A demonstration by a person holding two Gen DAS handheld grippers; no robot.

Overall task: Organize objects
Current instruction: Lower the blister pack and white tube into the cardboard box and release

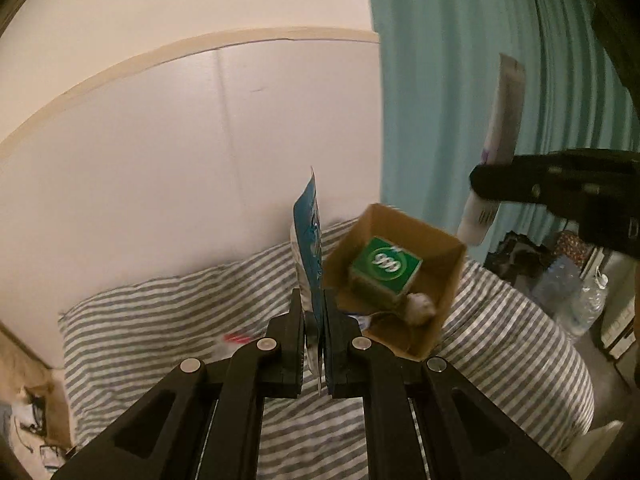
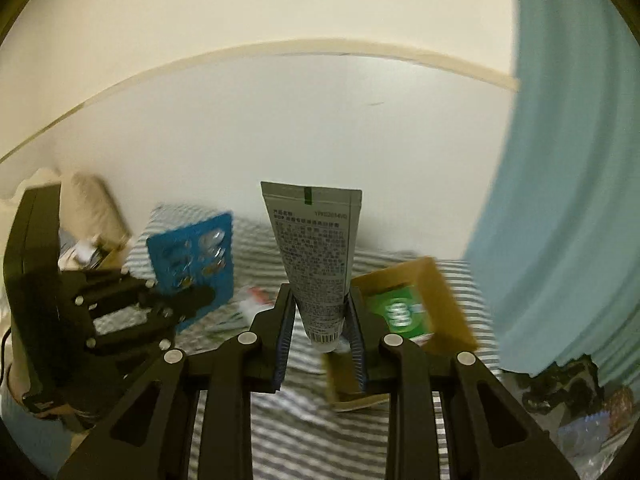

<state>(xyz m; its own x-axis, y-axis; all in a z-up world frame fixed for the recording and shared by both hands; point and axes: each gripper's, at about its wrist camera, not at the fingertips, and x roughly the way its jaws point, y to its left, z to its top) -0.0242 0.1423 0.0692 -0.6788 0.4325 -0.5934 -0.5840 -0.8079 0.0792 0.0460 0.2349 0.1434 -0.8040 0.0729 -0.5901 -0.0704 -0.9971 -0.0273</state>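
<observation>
My left gripper (image 1: pixel 313 304) is shut on a blue blister pack of pills (image 1: pixel 308 240), held edge-on above the striped bed; the pack also shows in the right wrist view (image 2: pixel 192 260). My right gripper (image 2: pixel 319 308) is shut on a grey-white tube (image 2: pixel 316 256), crimped end up; the tube also shows in the left wrist view (image 1: pixel 496 140). An open cardboard box (image 1: pixel 416 280) lies on the bed just right of the left gripper. It holds a green box (image 1: pixel 386 270) and a small whitish lump (image 1: pixel 420 308). The box (image 2: pixel 440 304) sits just right of the right gripper.
A striped grey-and-white bed cover (image 1: pixel 168 320) lies below both grippers. A white wall (image 1: pixel 160 140) is behind and a teal curtain (image 1: pixel 460 80) hangs on the right. Clutter and plastic bottles (image 1: pixel 572 292) stand on the floor at right. A small red-and-white item (image 2: pixel 256 296) lies on the bed.
</observation>
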